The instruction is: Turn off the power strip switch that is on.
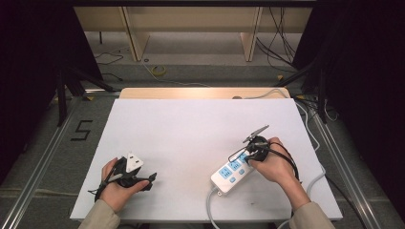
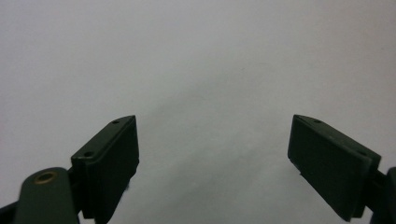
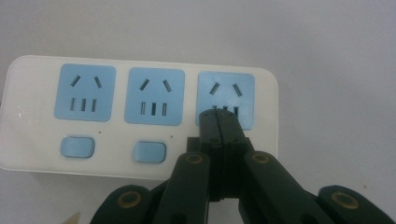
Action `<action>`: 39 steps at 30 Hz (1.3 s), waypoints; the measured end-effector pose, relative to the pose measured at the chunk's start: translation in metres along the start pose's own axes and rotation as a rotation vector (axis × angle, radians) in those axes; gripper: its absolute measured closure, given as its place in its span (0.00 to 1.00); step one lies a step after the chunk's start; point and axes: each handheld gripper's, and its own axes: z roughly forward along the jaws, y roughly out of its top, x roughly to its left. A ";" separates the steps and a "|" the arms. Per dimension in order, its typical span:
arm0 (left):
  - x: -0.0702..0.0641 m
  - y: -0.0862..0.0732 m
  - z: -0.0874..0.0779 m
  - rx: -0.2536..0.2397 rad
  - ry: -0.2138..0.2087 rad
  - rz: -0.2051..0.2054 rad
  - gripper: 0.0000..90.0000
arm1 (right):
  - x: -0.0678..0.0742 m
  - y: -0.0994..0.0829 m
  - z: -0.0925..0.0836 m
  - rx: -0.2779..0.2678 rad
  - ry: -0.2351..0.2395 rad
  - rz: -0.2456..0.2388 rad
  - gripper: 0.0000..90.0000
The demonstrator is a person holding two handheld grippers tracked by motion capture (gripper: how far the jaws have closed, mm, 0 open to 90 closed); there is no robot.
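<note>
White table [image 1: 191,129], dim room behind. Power strip [image 3: 140,112] near front right edge. Right gripper [image 3: 219,122] jaws pressed together, empty, tips at third socket's switch. Left gripper [image 2: 215,154] jaws spread, empty. Risk: off-centre push skids strip.

I see beige sleeves [image 1: 100,217] at both wrists. My left hand-held gripper [image 2: 215,163] has black, slab-shaped jaws with small screw holes; the right hand-held gripper [image 3: 218,122] shows brass-ringed pivots, a black cable [image 1: 286,155] and a grey plate [image 1: 255,133].
</note>
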 end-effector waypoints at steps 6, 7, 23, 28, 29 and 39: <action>0.000 0.000 0.000 0.000 0.001 -0.001 0.18 | -0.002 -0.001 -0.003 -0.020 -0.008 -0.001 1.00; 0.000 0.000 0.000 0.001 0.002 -0.001 0.18 | -0.002 -0.002 -0.003 -0.023 -0.009 0.000 1.00; 0.000 -0.001 -0.001 -0.003 0.007 -0.009 0.18 | -0.005 -0.006 -0.007 -0.070 -0.014 0.015 1.00; 0.001 -0.001 -0.001 -0.003 0.008 -0.009 0.18 | -0.006 -0.009 -0.010 -0.089 -0.017 0.019 1.00; 0.001 -0.001 -0.001 -0.003 0.007 -0.009 0.18 | -0.007 -0.010 -0.010 -0.092 -0.018 0.017 1.00; 0.001 -0.001 -0.001 -0.003 0.008 -0.009 0.18 | -0.009 -0.016 -0.014 -0.132 -0.027 0.017 0.99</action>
